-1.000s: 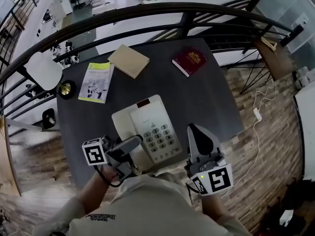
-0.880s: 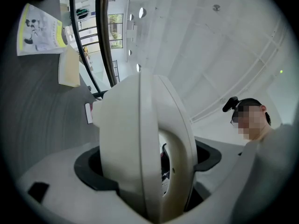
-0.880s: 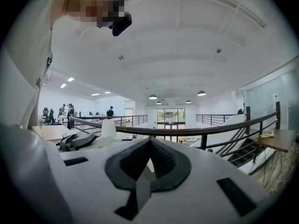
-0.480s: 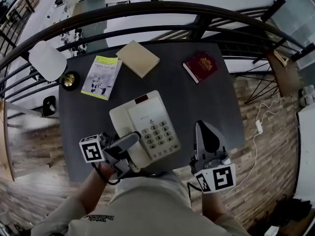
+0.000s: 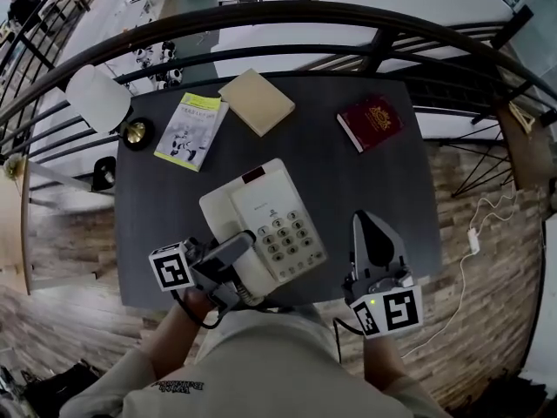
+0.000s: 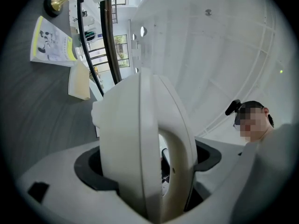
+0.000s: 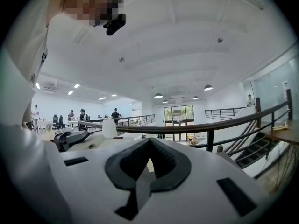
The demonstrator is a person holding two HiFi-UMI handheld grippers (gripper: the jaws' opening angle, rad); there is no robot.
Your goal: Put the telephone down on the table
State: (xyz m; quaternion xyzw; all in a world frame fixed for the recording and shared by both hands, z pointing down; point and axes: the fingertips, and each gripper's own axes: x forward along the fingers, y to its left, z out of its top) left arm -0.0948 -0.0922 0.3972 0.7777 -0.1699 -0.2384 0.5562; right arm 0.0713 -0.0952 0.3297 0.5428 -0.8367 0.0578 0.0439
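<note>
Table point(image 5: 365, 190): the phone base point(image 5: 261, 203) sits mid-table, toward the near edge. The handset point(image 6: 140, 143) is at the base's near left corner, clamped between the jaws of the left gripper point(image 5: 228, 255); contact with the table cannot be told. Right gripper point(image 5: 370, 233), near right: jaws together, empty. Judged: setting down and release remain

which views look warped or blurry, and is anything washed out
Head view: sharp, but the fisheye bends the railing into an arc. Left gripper view: black round vignette; the telephone handset sits so near that it looks soft and bulged. Right gripper view: same vignette; the ceiling is bright and pale, yet its beams still show.
</note>
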